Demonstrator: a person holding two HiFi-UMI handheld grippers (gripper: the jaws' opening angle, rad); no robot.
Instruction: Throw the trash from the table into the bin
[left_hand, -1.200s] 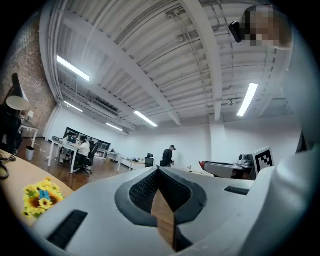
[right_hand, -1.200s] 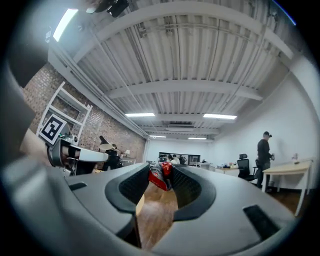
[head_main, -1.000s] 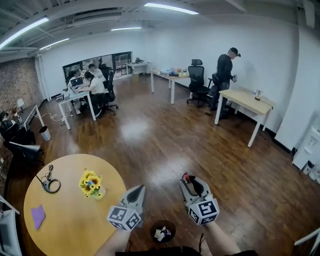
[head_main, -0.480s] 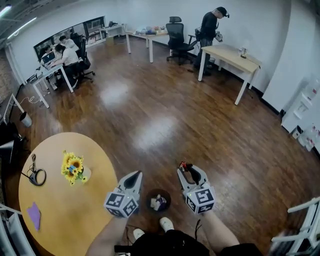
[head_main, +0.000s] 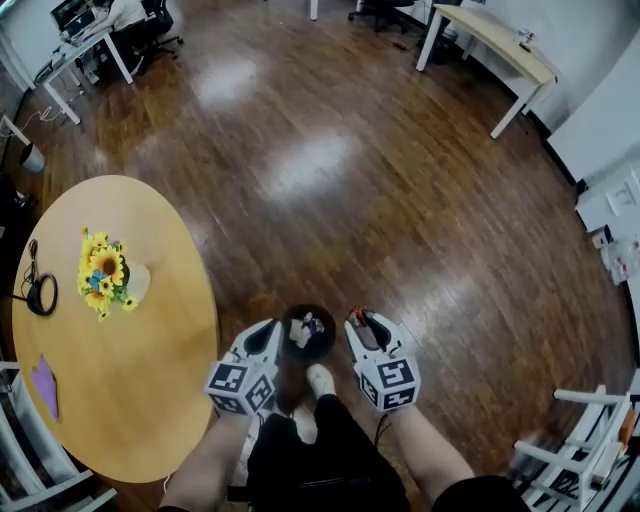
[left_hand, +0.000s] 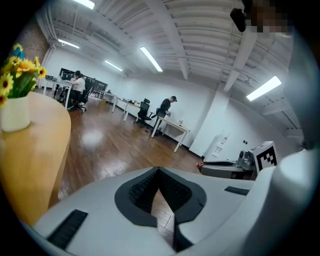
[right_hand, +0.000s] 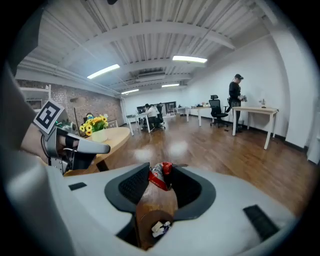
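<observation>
Wood floor (head_main: 400, 200) w/ bin (head_main: 308, 333), contents too small to ID.

Bin (head_main: 289, 336) on floor (head_main: 400, 200), rt of table (head_main: 150, 380); flowers (head_main: 100, 275) on it.

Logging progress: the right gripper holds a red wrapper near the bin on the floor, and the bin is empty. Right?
Not quite: the bin is not empty. The head view shows scraps inside it. The right gripper does hold the red wrapper near it.
</observation>
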